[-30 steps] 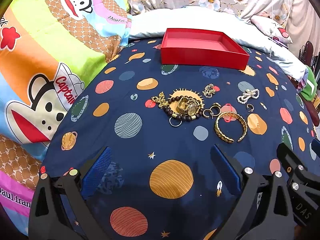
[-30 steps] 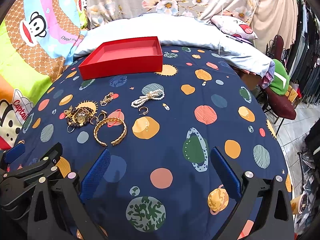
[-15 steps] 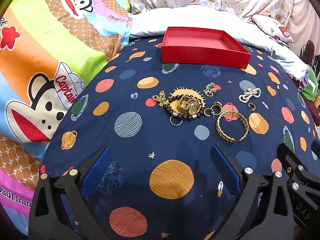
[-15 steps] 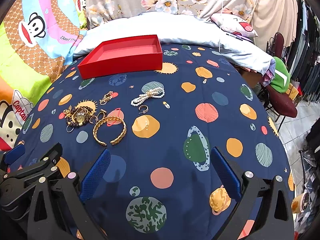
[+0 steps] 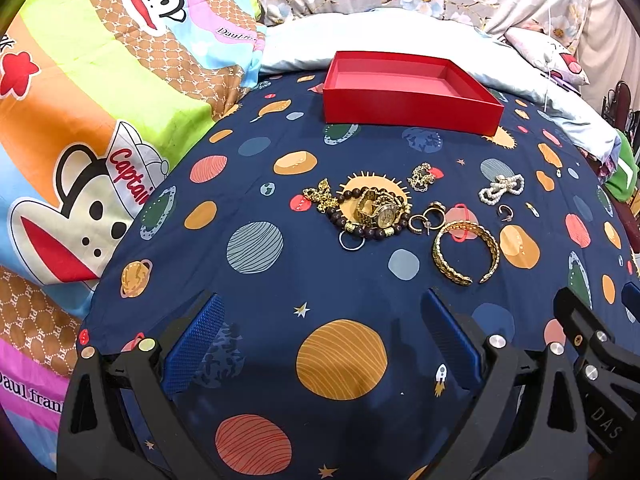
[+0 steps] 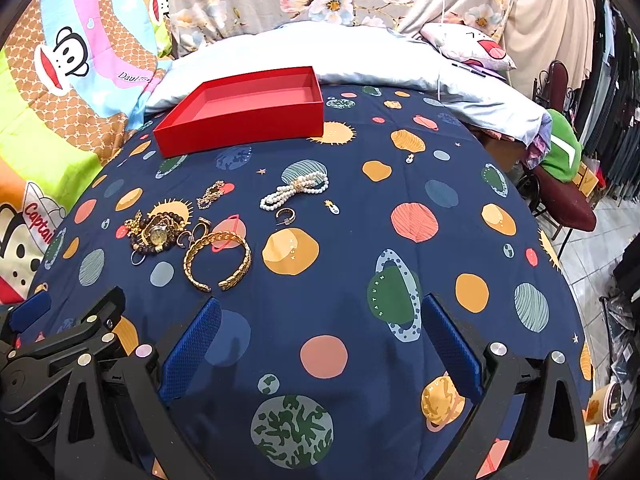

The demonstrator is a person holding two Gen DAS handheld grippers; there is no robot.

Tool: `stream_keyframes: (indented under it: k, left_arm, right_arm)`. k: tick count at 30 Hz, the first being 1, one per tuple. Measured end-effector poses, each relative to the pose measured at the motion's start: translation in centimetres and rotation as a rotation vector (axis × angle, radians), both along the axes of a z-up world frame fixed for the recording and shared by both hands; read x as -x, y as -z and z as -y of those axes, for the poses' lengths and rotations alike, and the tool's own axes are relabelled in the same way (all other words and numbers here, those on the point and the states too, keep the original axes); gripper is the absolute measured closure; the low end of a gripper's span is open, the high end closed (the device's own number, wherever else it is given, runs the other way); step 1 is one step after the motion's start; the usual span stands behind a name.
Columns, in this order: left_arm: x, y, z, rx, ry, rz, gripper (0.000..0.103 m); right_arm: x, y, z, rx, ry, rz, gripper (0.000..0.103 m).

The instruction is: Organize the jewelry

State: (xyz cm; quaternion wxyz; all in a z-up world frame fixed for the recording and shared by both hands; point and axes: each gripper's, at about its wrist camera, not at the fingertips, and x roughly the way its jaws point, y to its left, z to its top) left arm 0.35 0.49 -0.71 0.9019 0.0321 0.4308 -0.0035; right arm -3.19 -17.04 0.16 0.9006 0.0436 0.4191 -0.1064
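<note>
Your target, the red box [image 5: 408,94], sits empty at 12 o'clock on the planet-print bedspread [image 5: 280,280], well apart from every piece. Your left gripper [image 5: 320,336] and right gripper [image 6: 320,336] each hover with fingers spread wide, holding nothing.

Risk, largest piece first: the gold cuff [image 5: 466,252] is open-ended and could spring or roll from the pads on soft bedding. The gold watch [image 5: 378,210] lies inside the dark bead bracelet [image 5: 360,228], touching a gold chain [image 5: 320,198] at its 9 o'clock; lifting one probably drags the others. The hoop earrings [image 5: 428,218] just beside it could slip from wide pads.

Only your right view shows the small charm [image 6: 409,157] at 1 o'clock of the pearl strand [image 6: 296,192], easily overlooked, plus the chair [image 6: 568,200] at 3 o'clock.
</note>
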Motion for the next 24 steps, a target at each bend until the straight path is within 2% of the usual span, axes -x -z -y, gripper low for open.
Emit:
stream_keyframes:
  k: [24]
  left_arm:
    - [-0.14, 0.20, 0.08, 0.005, -0.008, -0.012, 0.007]
  right_arm:
    - [-0.10, 0.06, -0.02, -0.006, 0.002, -0.003, 0.005]
